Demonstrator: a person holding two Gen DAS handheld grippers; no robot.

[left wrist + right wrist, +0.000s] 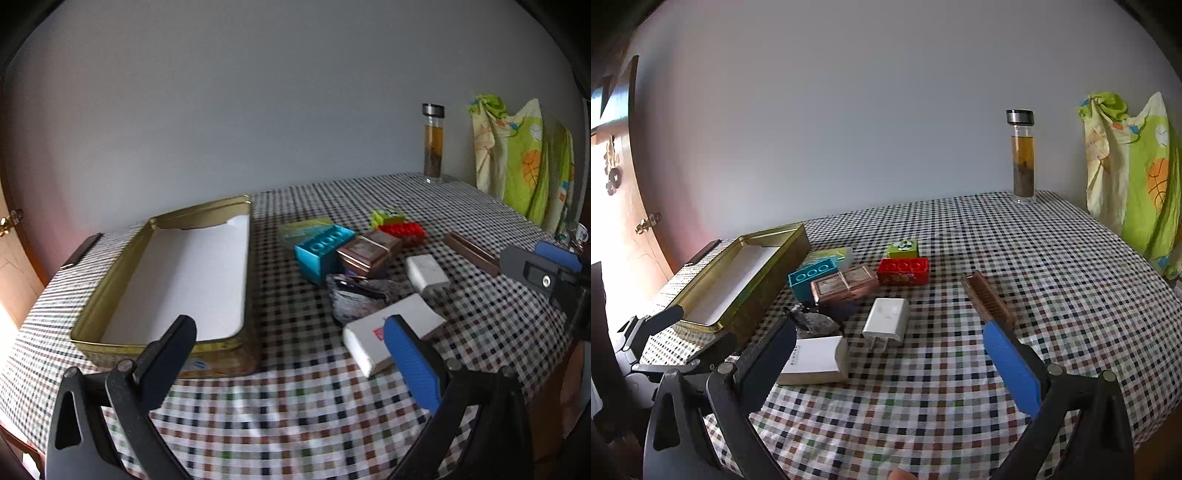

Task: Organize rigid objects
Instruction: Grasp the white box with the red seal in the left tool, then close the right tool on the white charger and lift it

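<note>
A: Grippers? We see the left gripper point(291, 332) and right gripper point(890, 343) both spread wide, holding nothing, above the checked tablecloth point(960, 406).

B: Objects? Nearest is the white box point(816, 360), then white charger point(886, 319), brown comb point(988, 299), blue brick point(812, 278), red brick point(903, 271). Gold tin point(177, 280) sits open at left, beside them. Bottle point(1022, 155) far back.

Showing no readable word, brand or number anywhere; carrying a red mark and faint lines of small print too blurred to read on the white box point(393, 334) point(816, 360); bearing printed pictures, not letters, on the red block point(903, 270) and the small green box point(903, 249); displaying a blurred, unreadable label on the tin point(207, 363)
</note>
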